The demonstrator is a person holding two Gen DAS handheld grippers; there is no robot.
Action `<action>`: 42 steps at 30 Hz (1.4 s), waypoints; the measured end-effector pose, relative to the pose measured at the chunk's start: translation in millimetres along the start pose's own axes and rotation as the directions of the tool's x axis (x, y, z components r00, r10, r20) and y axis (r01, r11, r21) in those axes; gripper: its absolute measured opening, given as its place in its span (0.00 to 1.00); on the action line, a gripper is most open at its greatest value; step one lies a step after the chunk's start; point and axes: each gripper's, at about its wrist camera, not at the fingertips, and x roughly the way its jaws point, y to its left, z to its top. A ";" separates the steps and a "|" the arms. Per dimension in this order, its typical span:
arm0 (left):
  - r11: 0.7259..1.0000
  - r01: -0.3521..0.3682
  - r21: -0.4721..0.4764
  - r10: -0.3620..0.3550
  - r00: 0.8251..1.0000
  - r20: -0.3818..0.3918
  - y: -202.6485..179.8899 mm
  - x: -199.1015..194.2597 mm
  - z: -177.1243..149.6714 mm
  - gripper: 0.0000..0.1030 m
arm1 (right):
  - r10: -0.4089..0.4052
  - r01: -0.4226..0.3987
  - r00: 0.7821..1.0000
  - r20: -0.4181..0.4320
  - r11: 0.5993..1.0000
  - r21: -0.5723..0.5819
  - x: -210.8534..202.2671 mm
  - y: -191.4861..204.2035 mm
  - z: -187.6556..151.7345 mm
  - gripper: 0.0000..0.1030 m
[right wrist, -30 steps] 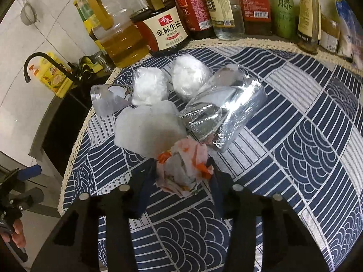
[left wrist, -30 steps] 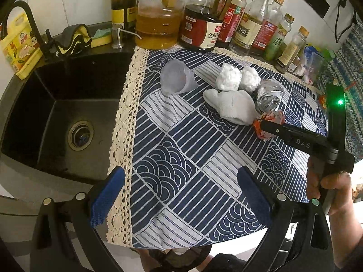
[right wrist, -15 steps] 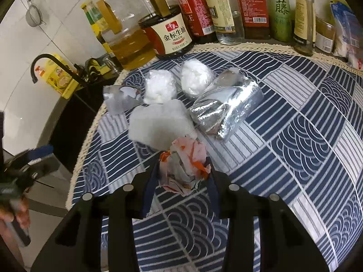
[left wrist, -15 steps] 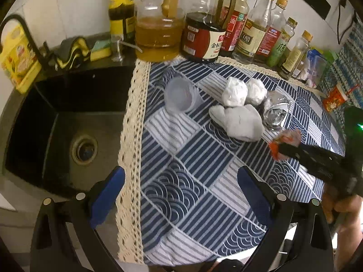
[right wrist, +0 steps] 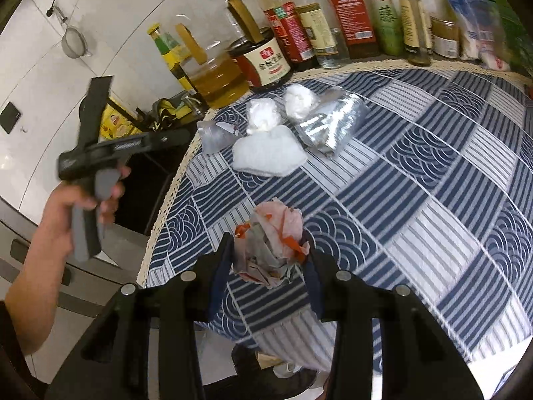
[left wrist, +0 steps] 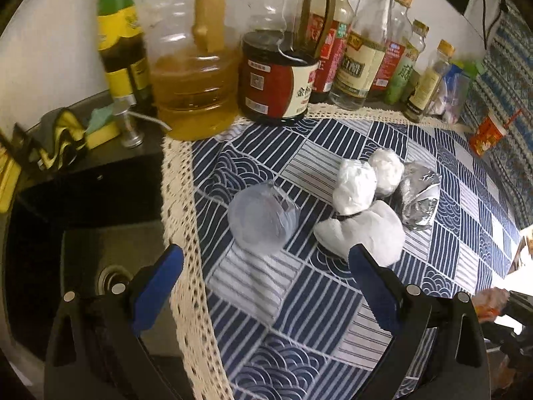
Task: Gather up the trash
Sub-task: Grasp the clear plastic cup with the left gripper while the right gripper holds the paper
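Observation:
My right gripper [right wrist: 268, 253] is shut on a crumpled red-and-white wrapper [right wrist: 271, 240], held above the front edge of the blue patterned tablecloth [right wrist: 416, 200]. My left gripper [left wrist: 263, 266] is open and empty, just in front of a clear plastic cup [left wrist: 263, 221] lying on its side. Beside the cup lie a white crumpled tissue [left wrist: 363, 235], two white plastic-wrapped balls [left wrist: 354, 186] and a silver foil bag [left wrist: 419, 200]. The same pile shows in the right wrist view: tissue [right wrist: 268, 153], foil bag [right wrist: 333, 126], cup [right wrist: 216, 135].
A row of oil and sauce bottles [left wrist: 276, 76] lines the back wall. A black sink [left wrist: 83, 233] lies left of the cloth, with sponges [left wrist: 100, 126] behind it. A red paper cup with a straw [left wrist: 488, 135] stands at the far right.
My left gripper has moved forward and right, close to the clear cup. My right gripper has lifted the wrapper and pulled back toward the table's front edge.

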 end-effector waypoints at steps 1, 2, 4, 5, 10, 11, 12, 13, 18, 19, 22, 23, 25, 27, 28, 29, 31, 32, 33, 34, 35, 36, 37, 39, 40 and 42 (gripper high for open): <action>1.000 0.011 0.016 -0.011 1.000 -0.003 0.6 4.8 2.4 0.93 | -0.007 0.007 1.000 0.002 1.000 0.012 -1.7 -0.1 -3.1 0.40; 0.999 0.020 0.025 -0.020 1.000 -0.002 1.4 7.7 3.8 0.93 | -0.013 0.013 1.000 0.003 1.000 0.022 -3.2 -0.6 -5.4 0.40; 0.998 0.038 0.056 -0.037 0.999 -0.009 1.8 17.1 8.8 0.93 | -0.025 0.025 1.000 0.005 0.998 0.052 -5.6 -1.9 -10.3 0.40; 0.997 0.043 0.070 -0.043 0.999 -0.011 2.5 21.2 10.8 0.93 | -0.033 0.033 0.999 0.005 0.998 0.058 -6.8 -2.1 -12.6 0.40; 0.992 0.055 0.115 -0.051 0.998 -0.041 7.2 43.1 18.6 0.92 | -0.078 0.077 0.997 0.002 0.993 0.093 -13.6 -3.2 -25.3 0.40; 0.991 0.052 0.122 -0.048 0.998 -0.040 6.9 45.5 19.5 0.92 | -0.084 0.084 0.996 0.001 0.992 0.099 -15.6 -3.5 -28.3 0.40; 0.990 0.050 0.134 -0.046 0.998 -0.036 7.5 49.1 21.2 0.92 | -0.090 0.090 0.996 0.000 0.991 0.103 -16.0 -4.2 -29.1 0.40; 0.989 0.054 0.139 -0.049 0.998 -0.037 7.7 51.4 22.1 0.92 | -0.102 0.102 0.995 -0.002 0.989 0.111 -17.2 -4.9 -31.5 0.40; 0.985 0.077 0.155 -0.066 0.995 -0.076 8.8 63.1 23.8 0.66 | -0.123 0.123 0.992 -0.006 0.983 0.135 -19.0 -6.1 -38.4 0.40; 0.984 0.083 0.156 -0.071 0.994 -0.082 9.3 64.5 23.1 0.63 | -0.123 0.122 0.992 -0.004 0.983 0.139 -19.5 -5.9 -39.3 0.40; 0.982 0.099 0.161 -0.086 0.993 -0.085 9.2 64.8 20.6 0.59 | -0.128 0.127 0.992 -0.001 0.982 0.143 -20.4 -4.9 -40.2 0.40; 0.981 0.099 0.168 -0.086 0.993 -0.081 8.7 64.3 20.0 0.58 | -0.129 0.128 0.992 -0.003 0.982 0.141 -19.9 -5.0 -39.8 0.40; 0.980 0.105 0.167 -0.094 0.993 -0.073 8.0 62.4 19.5 0.58 | -0.134 0.133 0.991 -0.005 0.981 0.141 -19.3 -4.4 -39.6 0.40; 0.981 0.105 0.164 -0.096 0.993 -0.062 7.1 58.6 18.7 0.58 | -0.128 0.127 0.992 -0.001 0.982 0.142 -19.4 -3.6 -38.5 0.40; 0.981 0.102 0.165 -0.094 0.994 -0.058 6.7 56.8 18.5 0.58 | -0.128 0.126 0.992 0.000 0.982 0.139 -19.2 -3.0 -37.7 0.40; 0.982 0.102 0.161 -0.095 0.994 -0.055 6.7 54.5 18.2 0.58 | -0.128 0.127 0.992 0.000 0.983 0.135 -18.7 -2.4 -37.1 0.40; 0.982 0.104 0.155 -0.097 0.994 -0.051 6.4 50.3 17.5 0.58 | -0.121 0.120 0.993 0.001 0.984 0.131 -18.1 -2.7 -35.8 0.40; 0.983 0.098 0.156 -0.092 0.995 -0.046 5.2 47.1 16.9 0.58 | -0.119 0.118 0.993 0.002 0.985 0.129 -17.9 -2.6 -35.1 0.40; 0.984 0.093 0.154 -0.088 0.995 -0.042 4.8 44.6 16.0 0.58 | -0.118 0.117 0.993 0.003 0.985 0.124 -17.9 -2.4 -34.4 0.40; 0.985 0.091 0.150 -0.085 0.995 -0.043 4.9 42.6 15.5 0.58 | -0.114 0.112 0.993 0.006 0.987 0.118 -18.4 -2.1 -33.4 0.40; 0.986 0.086 0.140 -0.081 0.996 -0.037 4.9 38.5 14.3 0.58 | -0.109 0.108 0.994 0.009 0.988 0.114 -18.8 -1.9 -32.8 0.40; 0.987 0.086 0.132 -0.083 0.996 -0.033 4.8 35.0 13.1 0.58 | -0.107 0.105 0.994 0.014 0.989 0.106 -19.9 -1.8 -31.7 0.40; 0.988 0.088 0.125 -0.085 0.996 -0.031 4.4 31.6 11.5 0.58 | -0.106 0.104 0.994 0.016 0.989 0.103 -20.4 -2.5 -31.1 0.40; 0.989 0.090 0.115 -0.088 0.996 -0.024 1.7 23.2 6.6 0.58 | -0.093 0.091 0.995 0.019 0.991 0.099 -21.8 -4.4 -29.2 0.40; 0.990 0.087 0.114 -0.086 0.996 -0.018 -1.1 17.7 3.1 0.58 | -0.090 0.087 0.996 0.021 0.992 0.094 -22.4 -4.9 -28.3 0.40; 0.990 0.085 0.112 -0.085 0.996 -0.008 -7.3 7.2 -4.9 0.58 | -0.078 0.076 0.997 0.026 0.994 0.073 -23.2 -6.5 -25.9 0.40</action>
